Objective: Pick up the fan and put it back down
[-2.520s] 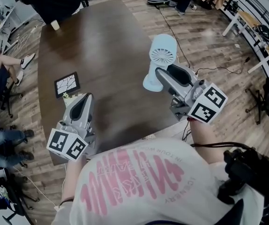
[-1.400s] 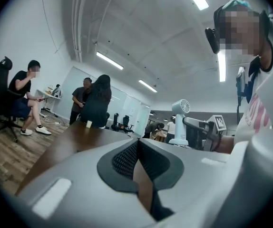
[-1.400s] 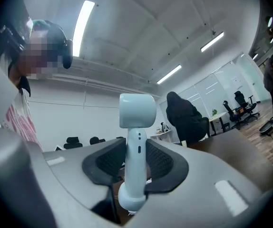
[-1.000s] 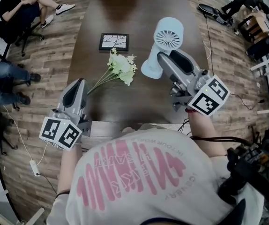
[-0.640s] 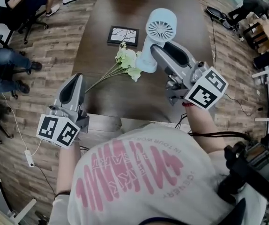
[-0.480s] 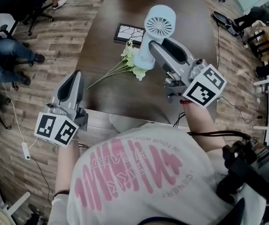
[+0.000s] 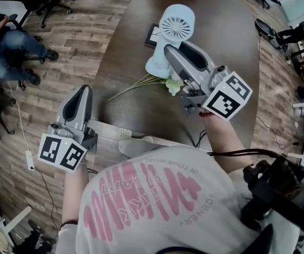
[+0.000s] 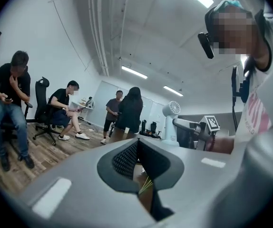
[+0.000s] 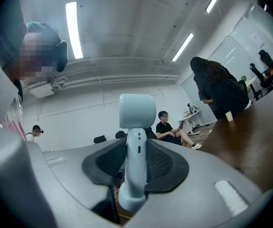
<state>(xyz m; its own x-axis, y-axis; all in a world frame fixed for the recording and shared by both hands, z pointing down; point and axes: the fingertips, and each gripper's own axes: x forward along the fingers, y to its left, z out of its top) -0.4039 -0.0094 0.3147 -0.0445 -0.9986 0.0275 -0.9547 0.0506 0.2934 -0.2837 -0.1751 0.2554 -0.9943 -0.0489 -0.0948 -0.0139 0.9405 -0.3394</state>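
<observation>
A pale blue fan (image 7: 176, 23) with a round grilled head stands upright over the dark wooden table (image 7: 221, 46). My right gripper (image 7: 167, 50) is shut on its slim stem; in the right gripper view the stem (image 9: 136, 146) sits squeezed between both black pads. Whether the base (image 7: 156, 67) touches the table I cannot tell. My left gripper (image 7: 84, 92) hovers off the table's near left edge, shut with nothing in it, its pads (image 8: 127, 158) meeting at the tips. From the left gripper view the fan (image 8: 170, 122) appears far to the right.
White artificial flowers (image 7: 172, 83) with long stems lie just in front of the fan's base. A small picture frame (image 7: 153, 33) lies behind the fan. People sit on chairs (image 7: 14, 41) to the left of the table. Cables trail on the wood floor.
The right gripper has carried the fan leftward across the table, from beside the flowers to just behind them. The left gripper has drifted left, off the table's edge.
</observation>
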